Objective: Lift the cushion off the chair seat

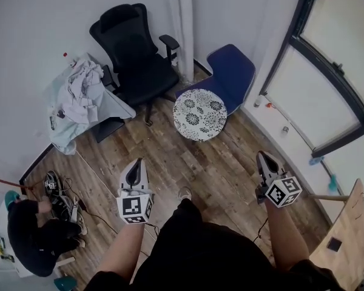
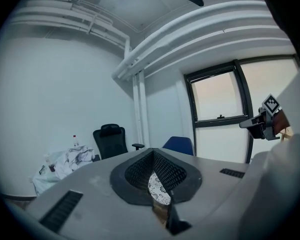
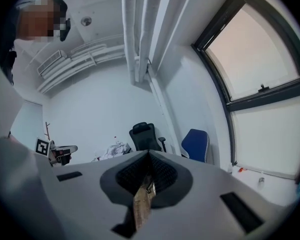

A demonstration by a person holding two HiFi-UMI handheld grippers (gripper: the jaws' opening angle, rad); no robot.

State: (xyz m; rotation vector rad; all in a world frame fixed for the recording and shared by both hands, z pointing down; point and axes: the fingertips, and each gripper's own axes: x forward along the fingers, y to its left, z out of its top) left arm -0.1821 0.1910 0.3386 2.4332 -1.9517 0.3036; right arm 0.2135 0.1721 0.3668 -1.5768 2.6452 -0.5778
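A round white cushion (image 1: pixel 199 114) with a dark floral print lies on the seat of a blue chair (image 1: pixel 233 71) by the far wall. Both grippers are held out in front of me over the wood floor, well short of the chair. My left gripper (image 1: pixel 138 162) is shut and holds nothing; part of the cushion (image 2: pixel 157 189) shows through the slit of its jaws, with the blue chair (image 2: pixel 179 145) beyond. My right gripper (image 1: pixel 264 156) is shut and holds nothing; from it the blue chair (image 3: pixel 196 144) stands off to the right.
A black office chair (image 1: pixel 136 53) stands left of the blue chair. A low table heaped with clothes (image 1: pixel 82 90) is at far left. A person (image 1: pixel 33 235) crouches at lower left beside shoes. Dark-framed windows (image 1: pixel 327 71) line the right wall; a wooden board (image 1: pixel 349 235) sits at lower right.
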